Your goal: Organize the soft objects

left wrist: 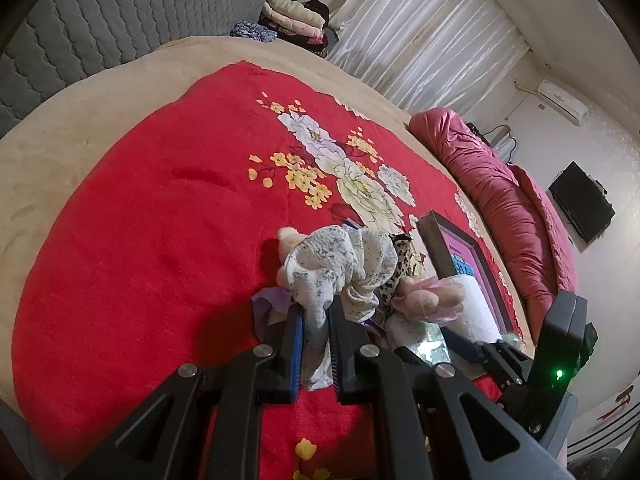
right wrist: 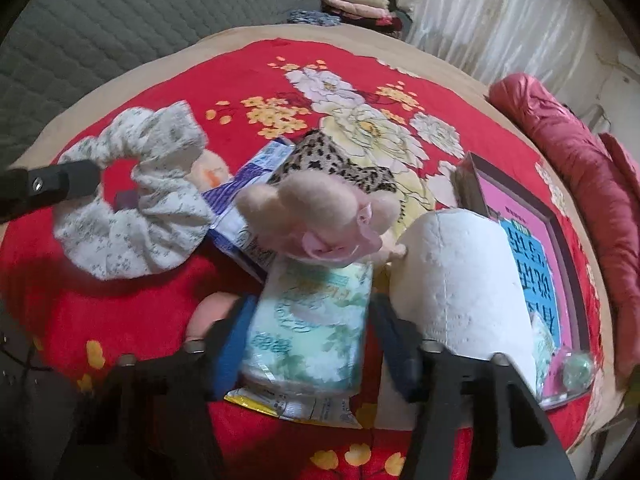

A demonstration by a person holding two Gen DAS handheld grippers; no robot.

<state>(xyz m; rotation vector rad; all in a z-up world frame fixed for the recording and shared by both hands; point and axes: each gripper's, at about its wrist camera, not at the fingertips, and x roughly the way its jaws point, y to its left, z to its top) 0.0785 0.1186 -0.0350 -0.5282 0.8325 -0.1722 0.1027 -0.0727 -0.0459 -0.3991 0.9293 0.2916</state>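
1. Two grippers are seen. The left gripper (left wrist: 316, 320) is closed on one white scrunchie (left wrist: 340, 268) with a small grey flower print; a fold of its cloth is pinched between the two fingers and hangs down between them.
2. In the right wrist view the same scrunchie (right wrist: 132, 204) is seen as a full ruffled ring, lifted a little above the red blanket (right wrist: 120, 312), with the left gripper's finger (right wrist: 52, 184) at its left edge.
3. The right gripper (right wrist: 312, 320) has its jaws set wide around one tissue pack (right wrist: 308, 320) – pale green and white, with a flower pattern. Whether the pads really press on the pack cannot be told, because this view is blurred.
4. One pink fluffy hair accessory (right wrist: 320, 216) with a fabric rose lies on the far end of the tissue pack.
5. One leopard-print cloth (right wrist: 332, 164) is behind it, and one blue-and-white packet (right wrist: 248, 184) lies between the scrunchie and the pink accessory.
6. One roll of white paper (right wrist: 460, 280) is just right of the tissue pack, touching or almost touching it.
7. One framed picture (right wrist: 532, 256) with a pink and blue face lies to the right of the roll.
8. One folded dark-pink quilt (left wrist: 500, 200) lies along the right edge of the bed, and one stack of folded clothes (left wrist: 296, 20) is seen far behind – near the white curtain (left wrist: 432, 40).
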